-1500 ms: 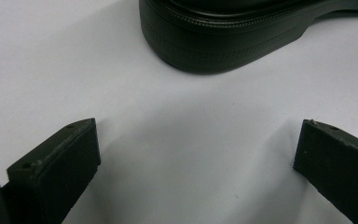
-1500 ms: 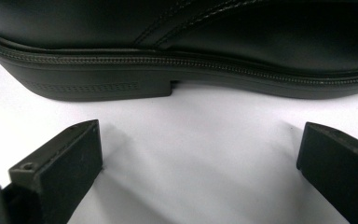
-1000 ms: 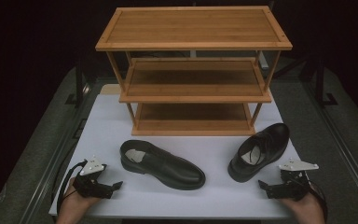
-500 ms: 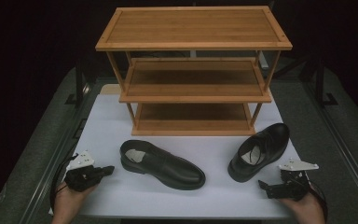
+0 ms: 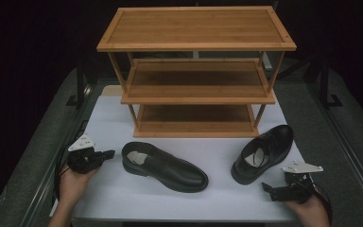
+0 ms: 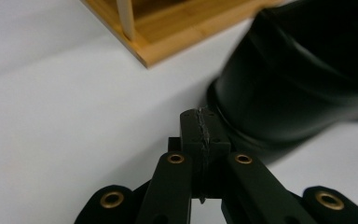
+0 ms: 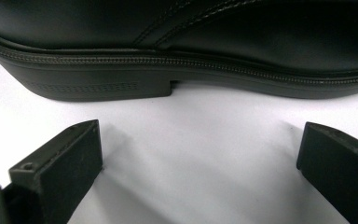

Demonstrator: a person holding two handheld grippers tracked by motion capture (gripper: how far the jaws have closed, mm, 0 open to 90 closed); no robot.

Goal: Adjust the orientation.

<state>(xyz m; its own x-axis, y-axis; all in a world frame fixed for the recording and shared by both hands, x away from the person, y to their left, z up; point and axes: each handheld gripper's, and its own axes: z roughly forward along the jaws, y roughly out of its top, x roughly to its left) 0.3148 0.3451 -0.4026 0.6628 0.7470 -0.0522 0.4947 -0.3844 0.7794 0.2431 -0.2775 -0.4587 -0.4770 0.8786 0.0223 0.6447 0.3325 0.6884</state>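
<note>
At the far end of the table [image 5: 312, 142], on the white mat [image 5: 108, 123], stands a three-tier wooden shoe rack [image 5: 196, 28]. All three shelves are bare. The rack's bottom corner and one upright post also appear in the left gripper view, at the upper left.

Two black leather shoes lie on the mat in front of the rack, well apart from each other. The left shoe [image 5: 163, 165] lies across the mat, heel toward the left gripper, toe pointing toward the person's right and slightly toward the near edge. The right shoe [image 5: 262, 153] lies at an angle, toe toward the rack's right front leg, heel toward the right gripper. In the right gripper view its heel block and stitched sole edge run across the top of the frame.

The left gripper [image 5: 105, 154], held in the left hand [image 5: 73, 177], sits just beside the heel of the left shoe. Its jaws are pressed together with nothing between them; the left gripper view shows the pads meeting in front of the shoe's heel, apart from it.

The right gripper [image 5: 268, 189], held in the right hand [image 5: 309, 208], rests near the mat's front right corner. Its jaws are spread wide, with bare mat between them and the shoe's heel just beyond the tips.
</note>
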